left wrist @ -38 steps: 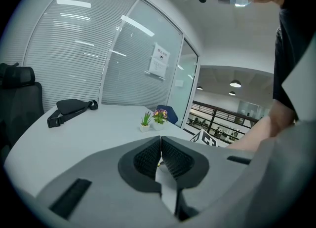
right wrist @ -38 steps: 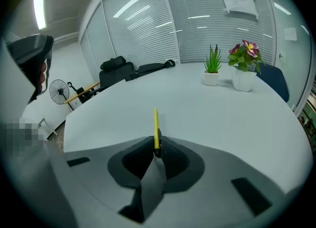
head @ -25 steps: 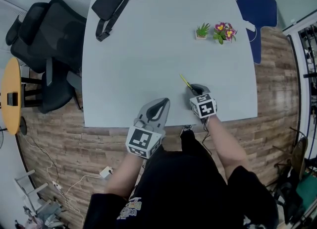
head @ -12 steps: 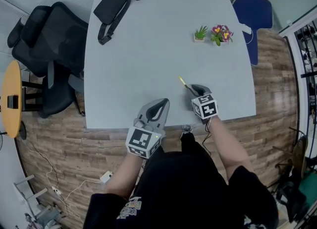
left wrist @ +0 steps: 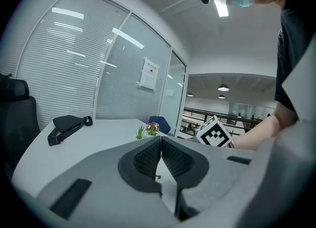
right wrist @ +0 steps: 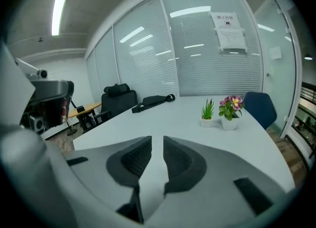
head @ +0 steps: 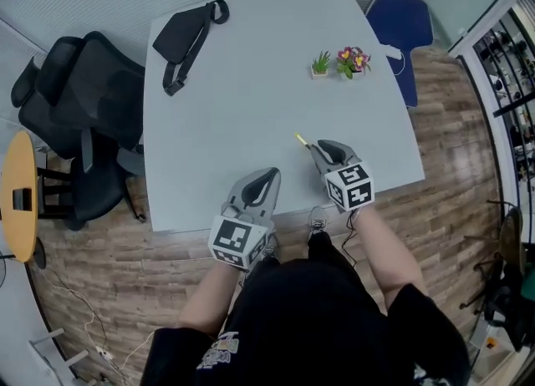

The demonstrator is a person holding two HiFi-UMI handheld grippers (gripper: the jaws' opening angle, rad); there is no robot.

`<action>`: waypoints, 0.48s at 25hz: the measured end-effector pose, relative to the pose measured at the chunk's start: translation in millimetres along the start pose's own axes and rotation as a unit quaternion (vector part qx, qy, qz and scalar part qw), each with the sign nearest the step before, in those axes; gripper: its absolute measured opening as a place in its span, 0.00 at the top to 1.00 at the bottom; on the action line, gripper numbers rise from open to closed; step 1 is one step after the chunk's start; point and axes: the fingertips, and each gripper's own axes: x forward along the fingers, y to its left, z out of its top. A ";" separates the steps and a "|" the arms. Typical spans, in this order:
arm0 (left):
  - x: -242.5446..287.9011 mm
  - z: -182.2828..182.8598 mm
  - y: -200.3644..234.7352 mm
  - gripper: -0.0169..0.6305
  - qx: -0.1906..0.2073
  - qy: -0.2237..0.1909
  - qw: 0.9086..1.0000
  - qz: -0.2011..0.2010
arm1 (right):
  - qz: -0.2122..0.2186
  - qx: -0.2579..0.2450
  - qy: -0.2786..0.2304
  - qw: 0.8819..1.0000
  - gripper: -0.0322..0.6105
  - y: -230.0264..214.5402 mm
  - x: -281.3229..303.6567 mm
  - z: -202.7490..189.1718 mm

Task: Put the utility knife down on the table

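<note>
The utility knife [head: 301, 139], slim and yellow, lies on the grey table [head: 251, 100] close to the front edge. Just behind its near end is my right gripper [head: 318, 149]. In the right gripper view this gripper [right wrist: 158, 148] is open by a narrow gap; only table shows between the pads and the knife is hidden. My left gripper [head: 267, 177] hangs over the table's front edge, left of the knife. In its own view the left gripper [left wrist: 161, 140] is shut with nothing in it.
A black bag [head: 184, 38] lies at the table's far left. Two small potted plants [head: 338, 62] stand at the far right. A blue chair [head: 399, 25] is behind the right corner, black office chairs [head: 75, 100] are to the left, and a round yellow table [head: 17, 184] is beyond them.
The head view has shifted. My right gripper has drawn back a little from the knife toward the front edge. The left gripper has hardly moved.
</note>
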 end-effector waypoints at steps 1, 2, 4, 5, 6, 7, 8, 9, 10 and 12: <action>-4.7 2.7 -2.2 0.96 0.003 -0.003 1.000 -0.005 | -0.001 0.001 -0.014 1.000 0.83 5.6 -8.5 8.7; -9.7 5.6 -4.5 0.96 0.006 -0.007 1.000 -0.010 | -0.001 0.004 -0.028 1.000 0.83 11.9 -17.2 17.0; -20.1 12.0 -9.7 0.96 0.014 -0.016 1.000 -0.021 | -0.001 0.011 -0.057 0.998 0.83 25.1 -35.8 32.9; -25.3 15.3 -12.5 0.96 0.017 -0.021 0.999 -0.027 | -0.003 0.015 -0.072 0.997 0.84 31.2 -45.8 40.8; -30.4 18.3 -15.4 0.96 0.021 -0.026 0.999 -0.033 | -0.007 0.018 -0.088 0.996 0.85 36.9 -56.4 48.8; -35.4 21.0 -18.3 0.96 0.024 -0.030 0.998 -0.040 | -0.011 0.021 -0.105 0.994 0.87 42.4 -67.7 56.8; -40.5 23.3 -21.0 0.96 0.027 -0.034 0.998 -0.046 | -0.016 0.024 -0.121 0.992 0.93 48.3 -79.2 64.4; -45.9 25.2 -23.6 0.96 0.031 -0.038 0.997 -0.052 | -0.019 0.026 -0.137 0.990 0.95 54.8 -90.7 71.3; -51.6 26.9 -25.9 0.96 0.034 -0.041 0.997 -0.058 | -0.021 0.028 -0.151 0.988 0.95 62.2 -102.2 77.5; -63.3 30.3 -30.1 0.96 0.039 -0.047 0.996 -0.068 | -0.027 0.025 -0.177 0.984 0.95 77.7 -124.7 88.1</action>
